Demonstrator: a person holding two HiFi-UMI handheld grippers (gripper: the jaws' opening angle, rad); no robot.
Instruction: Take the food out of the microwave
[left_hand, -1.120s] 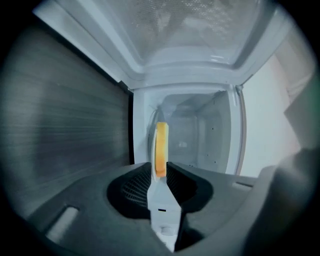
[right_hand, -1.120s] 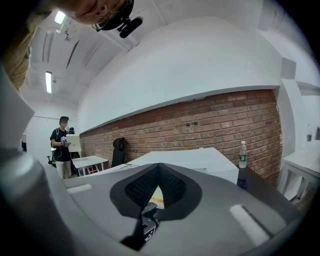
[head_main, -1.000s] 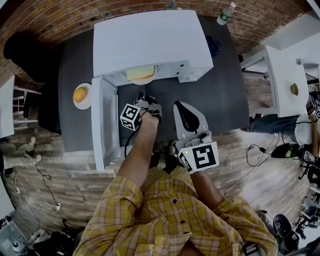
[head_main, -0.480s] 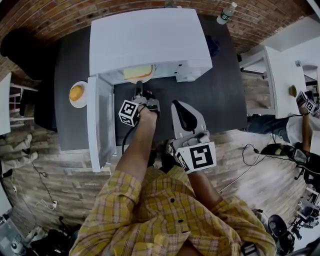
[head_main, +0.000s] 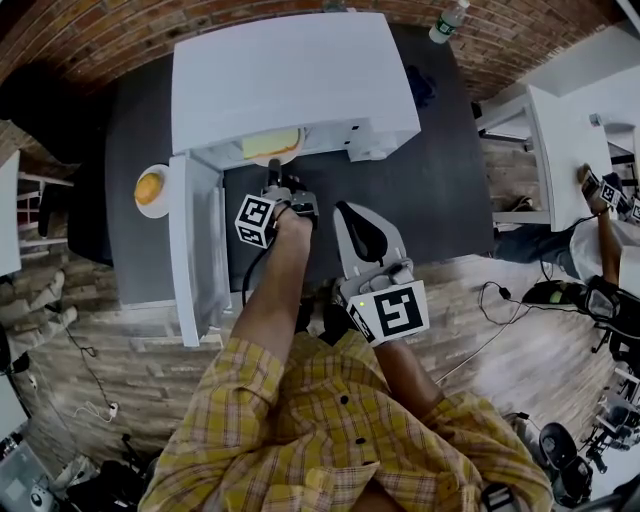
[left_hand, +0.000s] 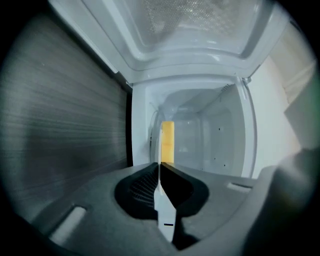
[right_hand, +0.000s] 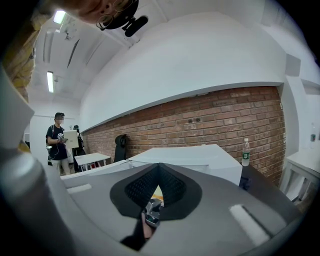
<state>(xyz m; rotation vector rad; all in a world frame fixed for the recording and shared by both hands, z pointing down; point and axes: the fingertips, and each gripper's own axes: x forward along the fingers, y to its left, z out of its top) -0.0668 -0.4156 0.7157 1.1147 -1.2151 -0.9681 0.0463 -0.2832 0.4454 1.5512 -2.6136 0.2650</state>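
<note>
The white microwave (head_main: 290, 75) stands on the dark table (head_main: 440, 190) with its door (head_main: 195, 250) swung open to the left. Inside lies yellow food (head_main: 270, 143) on a white plate; it shows as a yellow slab (left_hand: 167, 141) in the left gripper view. My left gripper (head_main: 273, 172), turned on its side, sits just in front of the opening with its jaws shut (left_hand: 160, 164) and nothing in them. The right gripper (head_main: 348, 210) hangs back over the table, shut (right_hand: 159, 166) and empty, pointing toward the microwave (right_hand: 190, 157).
An orange on a small plate (head_main: 150, 188) sits on the table left of the door. A water bottle (head_main: 450, 20) stands at the table's far right corner. A white side table (head_main: 560, 150) and a person (head_main: 600, 230) are to the right.
The left gripper has moved forward, closer to the microwave opening and the food. The right gripper has kept its place beside it.
</note>
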